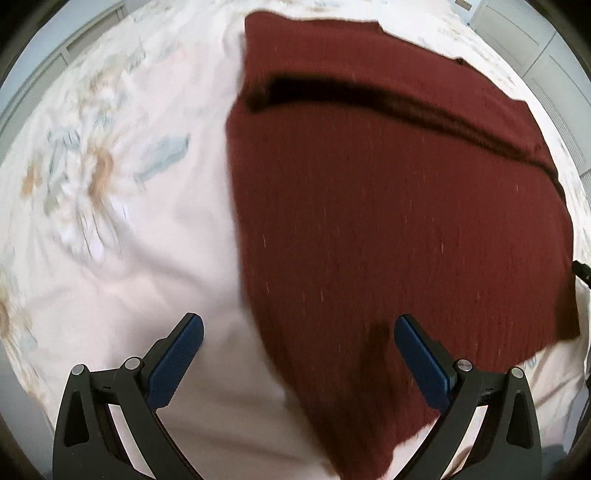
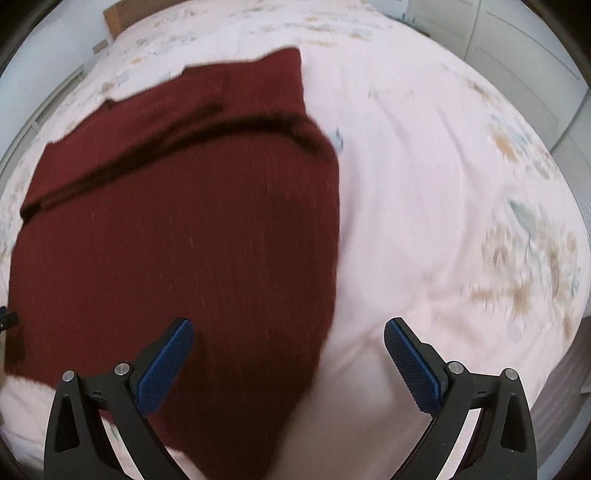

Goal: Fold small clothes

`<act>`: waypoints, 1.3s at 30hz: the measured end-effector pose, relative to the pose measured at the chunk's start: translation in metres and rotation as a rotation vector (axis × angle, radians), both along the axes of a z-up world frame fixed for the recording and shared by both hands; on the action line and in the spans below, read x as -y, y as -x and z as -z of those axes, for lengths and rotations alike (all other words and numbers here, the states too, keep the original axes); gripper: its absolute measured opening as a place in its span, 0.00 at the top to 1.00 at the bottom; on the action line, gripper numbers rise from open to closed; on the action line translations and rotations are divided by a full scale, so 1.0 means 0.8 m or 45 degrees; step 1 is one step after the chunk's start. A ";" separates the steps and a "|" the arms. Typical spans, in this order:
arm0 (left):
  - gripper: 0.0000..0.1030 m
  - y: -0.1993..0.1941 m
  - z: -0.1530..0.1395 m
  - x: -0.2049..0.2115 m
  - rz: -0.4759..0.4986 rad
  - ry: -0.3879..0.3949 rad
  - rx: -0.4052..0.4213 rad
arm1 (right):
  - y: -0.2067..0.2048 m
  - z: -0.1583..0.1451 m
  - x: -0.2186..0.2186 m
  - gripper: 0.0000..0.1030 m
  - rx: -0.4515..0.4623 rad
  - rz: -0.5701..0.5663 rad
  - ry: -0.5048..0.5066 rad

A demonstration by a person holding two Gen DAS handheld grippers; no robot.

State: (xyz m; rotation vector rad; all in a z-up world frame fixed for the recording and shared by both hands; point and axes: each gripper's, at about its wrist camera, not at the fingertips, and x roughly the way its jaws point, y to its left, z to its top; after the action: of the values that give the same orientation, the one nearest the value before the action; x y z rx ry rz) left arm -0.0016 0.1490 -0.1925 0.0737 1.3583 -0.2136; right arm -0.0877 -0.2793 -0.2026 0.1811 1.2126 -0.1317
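Note:
A dark red knit garment (image 1: 399, 229) lies flat on the bed, with a folded layer whose dark edge runs across its far part. It also shows in the right wrist view (image 2: 177, 236). My left gripper (image 1: 299, 325) is open and empty, hovering over the garment's near left edge. My right gripper (image 2: 289, 326) is open and empty, hovering over the garment's near right edge. Both views are blurred.
The bed is covered with a pale pink sheet (image 1: 122, 280) with faded floral prints (image 2: 524, 258). White cupboard doors (image 2: 517, 48) stand behind the bed at the right. A wooden headboard corner (image 2: 118, 14) shows at the far left.

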 end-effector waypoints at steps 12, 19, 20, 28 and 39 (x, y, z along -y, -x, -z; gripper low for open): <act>0.25 0.033 0.006 0.031 0.077 0.009 0.023 | 0.025 0.016 -0.019 0.36 -0.063 -0.030 -0.072; 0.54 0.048 -0.002 0.054 0.125 0.042 0.027 | 0.030 0.017 -0.027 0.60 -0.109 -0.049 -0.152; 0.59 0.050 -0.005 0.056 0.129 0.047 0.023 | 0.030 0.016 -0.028 0.64 -0.116 -0.049 -0.169; 0.88 0.058 -0.019 0.069 0.167 0.108 -0.019 | 0.023 0.001 -0.034 0.88 -0.091 -0.065 -0.265; 0.91 0.021 -0.082 0.045 0.112 0.203 0.082 | -0.005 -0.077 -0.019 0.88 0.131 -0.038 -0.297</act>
State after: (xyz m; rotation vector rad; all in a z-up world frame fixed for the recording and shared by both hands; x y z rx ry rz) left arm -0.0188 0.1134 -0.1268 0.0067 1.2709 -0.3901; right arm -0.0840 -0.2639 -0.1412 0.3693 1.1262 0.0455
